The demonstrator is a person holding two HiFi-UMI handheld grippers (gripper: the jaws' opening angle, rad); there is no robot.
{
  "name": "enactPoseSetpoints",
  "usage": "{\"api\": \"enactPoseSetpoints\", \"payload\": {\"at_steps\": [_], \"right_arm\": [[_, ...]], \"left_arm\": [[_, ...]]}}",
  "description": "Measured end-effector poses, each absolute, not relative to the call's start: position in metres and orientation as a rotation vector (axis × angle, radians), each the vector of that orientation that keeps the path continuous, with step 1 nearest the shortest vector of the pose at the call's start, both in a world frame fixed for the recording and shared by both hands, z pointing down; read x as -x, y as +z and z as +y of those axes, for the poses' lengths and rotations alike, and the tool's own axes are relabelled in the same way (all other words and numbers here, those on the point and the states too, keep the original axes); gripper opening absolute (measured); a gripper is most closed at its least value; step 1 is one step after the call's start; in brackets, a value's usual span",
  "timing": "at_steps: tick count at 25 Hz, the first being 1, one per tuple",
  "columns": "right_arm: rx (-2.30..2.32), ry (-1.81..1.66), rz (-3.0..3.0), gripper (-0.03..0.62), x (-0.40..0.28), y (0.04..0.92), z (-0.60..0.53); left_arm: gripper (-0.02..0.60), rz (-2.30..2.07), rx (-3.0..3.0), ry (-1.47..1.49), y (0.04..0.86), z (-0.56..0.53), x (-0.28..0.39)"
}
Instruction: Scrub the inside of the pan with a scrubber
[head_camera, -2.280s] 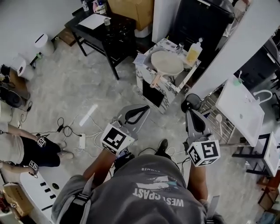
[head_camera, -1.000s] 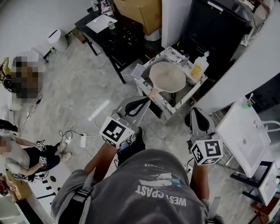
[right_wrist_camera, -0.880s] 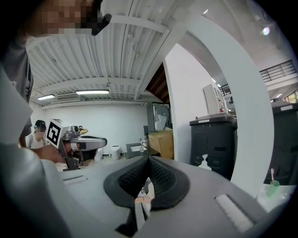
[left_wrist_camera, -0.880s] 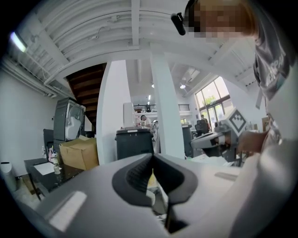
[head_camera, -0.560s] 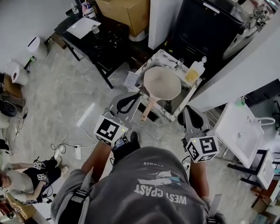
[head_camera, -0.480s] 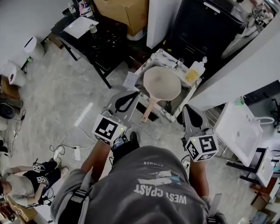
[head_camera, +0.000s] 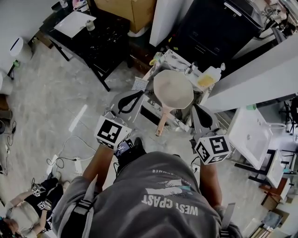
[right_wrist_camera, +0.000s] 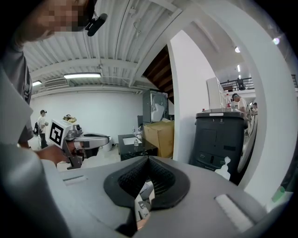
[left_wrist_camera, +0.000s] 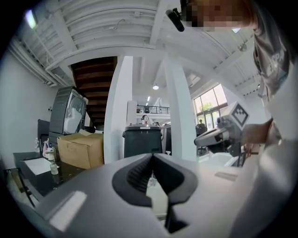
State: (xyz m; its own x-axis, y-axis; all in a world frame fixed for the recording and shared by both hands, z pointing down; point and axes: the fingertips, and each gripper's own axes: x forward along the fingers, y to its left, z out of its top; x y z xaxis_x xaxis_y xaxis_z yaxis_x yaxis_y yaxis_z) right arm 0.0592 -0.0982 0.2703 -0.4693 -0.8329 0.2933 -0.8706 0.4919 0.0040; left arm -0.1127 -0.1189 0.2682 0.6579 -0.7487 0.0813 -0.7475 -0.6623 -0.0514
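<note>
Now: closed, empty jaws flank the pan (head_camera: 173, 88)

It rests on the marble stand (head_camera: 170, 58), handle toward the person. Left gripper (head_camera: 139, 94) hovers just left of the pan, right gripper (head_camera: 198, 110) just right. Both have jaws pressed together, gripping nothing.

Seen from the head view: 1 pan (head_camera: 173, 89), 1 soap bottle (head_camera: 208, 76) and 1 square mesh pad (head_camera: 139, 83), all at 1 small marbled counter (head_camera: 163, 59). There are 2 handheld grippers, 1 left gripper (head_camera: 139, 94) and 1 right gripper (head_camera: 195, 108). Around the counter stand 1 black table (head_camera: 100, 42), 1 cardboard box (head_camera: 132, 9), 1 tall black bin (head_camera: 212, 28) and 1 white sink (head_camera: 249, 135).
</note>
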Motion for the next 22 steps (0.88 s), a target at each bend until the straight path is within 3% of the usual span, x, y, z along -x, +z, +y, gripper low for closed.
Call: {"api": "enactPoseSetpoints", "payload": {"at_steps": [9, 22], "right_arm": [[-1.332, 0.235, -2.463, 0.002, -0.023, 0.306, -0.149], [-0.984, 0.333, -2.458, 0.002, 0.051, 0.428, -0.219]], "left_arm": [[0.002, 1.345, 2.86, -0.17, 0.292, -0.144, 0.132], [0.002, 1.591, 2.849, -0.28, 0.35, -0.15, 0.16]]}}
